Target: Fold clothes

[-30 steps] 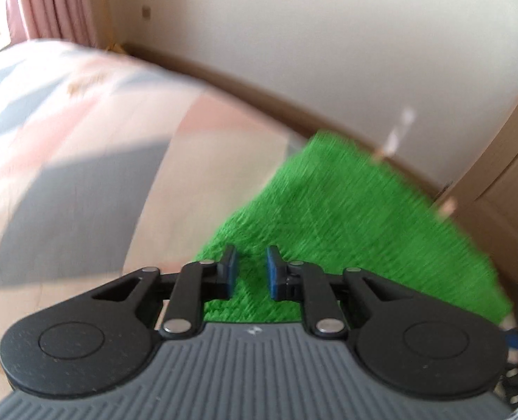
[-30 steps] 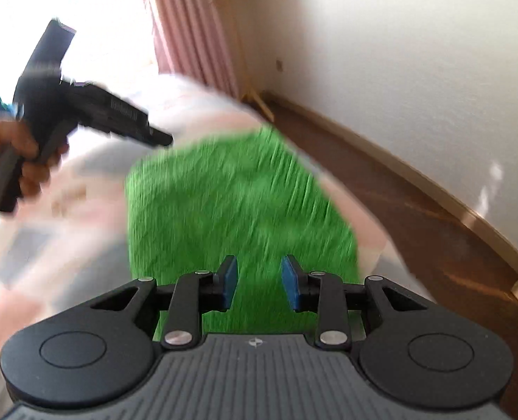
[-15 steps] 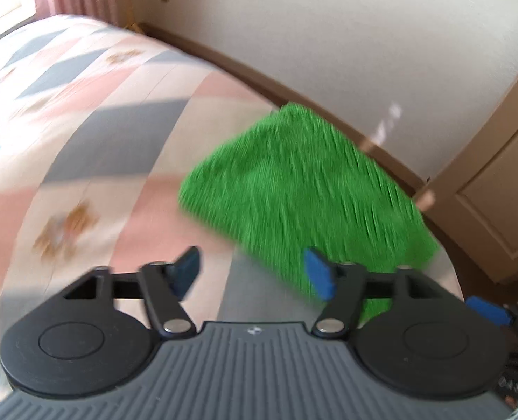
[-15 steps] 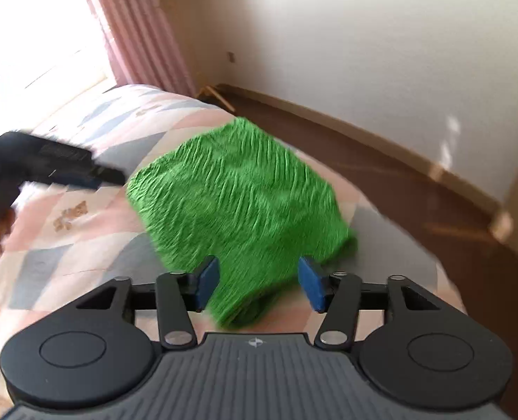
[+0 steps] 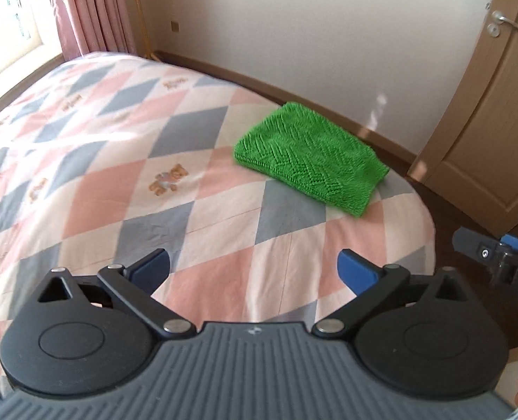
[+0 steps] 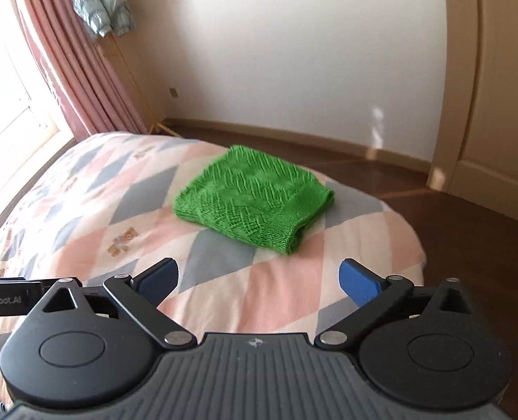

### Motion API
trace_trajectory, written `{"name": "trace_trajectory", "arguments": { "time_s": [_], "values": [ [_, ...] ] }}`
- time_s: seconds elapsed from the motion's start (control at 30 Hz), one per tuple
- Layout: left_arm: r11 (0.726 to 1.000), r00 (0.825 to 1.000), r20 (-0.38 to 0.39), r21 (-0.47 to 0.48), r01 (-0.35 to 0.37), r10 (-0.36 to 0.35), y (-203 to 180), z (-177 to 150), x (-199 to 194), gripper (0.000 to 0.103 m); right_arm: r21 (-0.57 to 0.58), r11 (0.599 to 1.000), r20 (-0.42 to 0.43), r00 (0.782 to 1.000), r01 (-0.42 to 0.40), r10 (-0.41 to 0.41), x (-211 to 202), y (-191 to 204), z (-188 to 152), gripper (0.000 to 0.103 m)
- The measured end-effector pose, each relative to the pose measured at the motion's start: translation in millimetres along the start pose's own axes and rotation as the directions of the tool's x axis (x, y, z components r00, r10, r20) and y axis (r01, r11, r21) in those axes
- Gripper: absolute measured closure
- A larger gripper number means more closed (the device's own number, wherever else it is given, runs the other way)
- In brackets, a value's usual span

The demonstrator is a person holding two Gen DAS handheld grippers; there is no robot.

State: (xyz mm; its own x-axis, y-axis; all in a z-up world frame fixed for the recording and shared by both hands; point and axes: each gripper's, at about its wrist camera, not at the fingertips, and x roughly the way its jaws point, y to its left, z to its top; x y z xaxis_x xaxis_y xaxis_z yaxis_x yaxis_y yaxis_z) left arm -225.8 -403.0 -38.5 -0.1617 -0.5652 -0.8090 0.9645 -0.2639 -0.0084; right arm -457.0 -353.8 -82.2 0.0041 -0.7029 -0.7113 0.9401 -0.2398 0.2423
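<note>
A green knitted garment (image 5: 311, 157) lies folded into a neat rectangle near the far right corner of the bed; it also shows in the right wrist view (image 6: 255, 197). My left gripper (image 5: 253, 271) is open and empty, held above the bed well short of the garment. My right gripper (image 6: 259, 278) is open and empty too, also back from the garment. Part of the right gripper (image 5: 497, 259) shows at the right edge of the left wrist view. Part of the left gripper (image 6: 10, 301) shows at the left edge of the right wrist view.
The bed (image 5: 126, 182) has a pink, grey and white diamond-pattern cover. Pink curtains (image 6: 59, 66) and a window are at the left. A wooden door (image 5: 493, 112) is at the right. Brown floor (image 6: 451, 217) lies past the bed's edge.
Both grippers opened wide and drew back from the green garment. The garment now lies folded on the bed, farther away in both views.
</note>
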Motion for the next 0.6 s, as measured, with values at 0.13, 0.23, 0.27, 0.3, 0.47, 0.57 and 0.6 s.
{"name": "trace_trajectory", "arguments": {
  "time_s": [0.13,0.23,0.27,0.3,0.47,0.57,0.6],
  "values": [
    [1.0,0.999,0.033,0.003,0.009,-0.009,0.7,-2.0,-36.2,0.001,-0.005,1.0,0.016,1.0,0.015,-0.015,-45.7,12.8,-4.1,0.002],
    [1.0,0.999,0.039,0.008,0.014,-0.014,-2.1,-3.4,-51.1,0.001,-0.013,1.0,0.006,1.0,0.026,-0.026,-70.1,17.8,-7.9,0.002],
    [1.0,0.999,0.039,0.011,0.015,-0.015,-3.5,-3.9,-55.3,0.001,-0.021,0.999,0.004,1.0,0.027,-0.026,-77.2,18.8,-9.6,0.002],
    [1.0,0.999,0.037,0.019,0.007,-0.007,-5.6,-4.8,-57.0,0.001,-0.029,0.999,0.003,1.0,0.028,-0.028,-84.2,19.8,-11.5,0.002],
    [0.999,0.998,0.052,0.05,-0.02,0.017,-15.0,-8.7,-62.3,0.001,-0.073,0.993,0.002,0.996,0.088,-0.088,-101.6,24.7,-19.7,0.002],
    [0.998,0.997,0.072,0.058,-0.02,0.015,-19.2,-10.5,-66.4,0.001,-0.083,0.987,0.014,0.99,0.139,-0.138,-106.9,27.2,-23.8,0.0],
    [0.998,0.997,0.079,0.061,-0.02,0.015,-20.6,-11.1,-67.8,0.001,-0.083,0.984,0.022,0.988,0.155,-0.153,-106.9,27.3,-24.7,0.0]
  ]
}}
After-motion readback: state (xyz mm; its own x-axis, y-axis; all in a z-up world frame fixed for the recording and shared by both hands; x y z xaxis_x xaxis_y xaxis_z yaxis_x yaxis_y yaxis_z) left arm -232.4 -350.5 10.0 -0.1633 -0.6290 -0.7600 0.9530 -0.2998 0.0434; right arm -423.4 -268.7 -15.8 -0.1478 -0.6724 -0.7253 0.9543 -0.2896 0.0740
